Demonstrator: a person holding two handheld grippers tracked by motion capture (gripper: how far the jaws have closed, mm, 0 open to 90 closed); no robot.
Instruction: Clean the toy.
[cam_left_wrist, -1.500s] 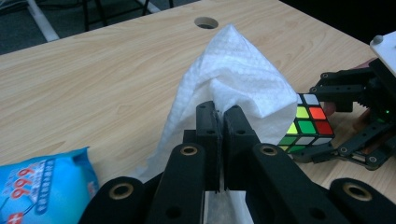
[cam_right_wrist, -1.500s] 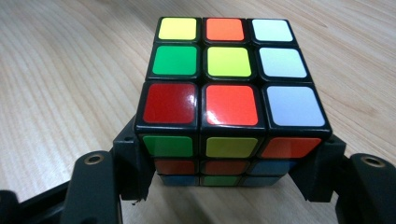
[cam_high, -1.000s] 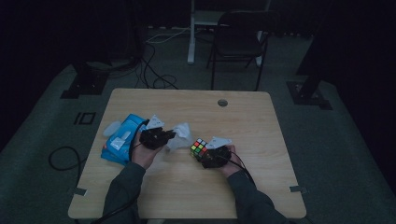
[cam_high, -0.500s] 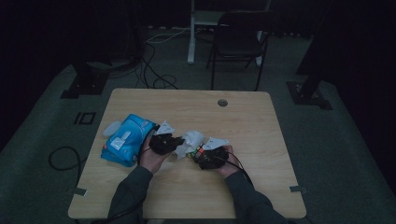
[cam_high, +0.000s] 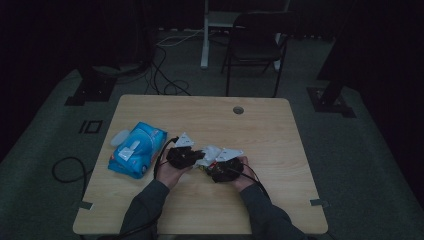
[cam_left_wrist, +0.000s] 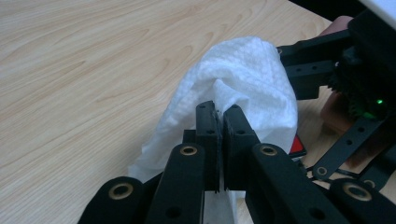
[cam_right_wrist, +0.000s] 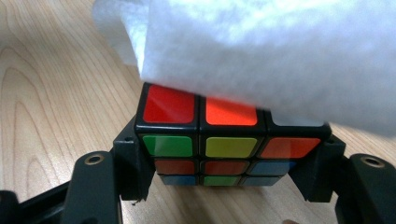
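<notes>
On the wooden table (cam_high: 280, 150), the right gripper (cam_right_wrist: 224, 186) is clamping a colour cube (cam_right_wrist: 224, 154) by its sides, while the left gripper (cam_left_wrist: 218, 135) is pinching a white wipe (cam_left_wrist: 247, 79) that is draping over the cube's top.

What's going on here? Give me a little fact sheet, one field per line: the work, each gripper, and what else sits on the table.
Work: wiping a multicoloured puzzle cube with a white wet wipe
Left gripper: shut on the wipe, draping it over the cube's top
Right gripper: shut on the cube, jaws pressing its two sides
Also on table: blue soft pack of wipes, left of the hands
Table: light wooden table, with a round hole near the far edge
</notes>
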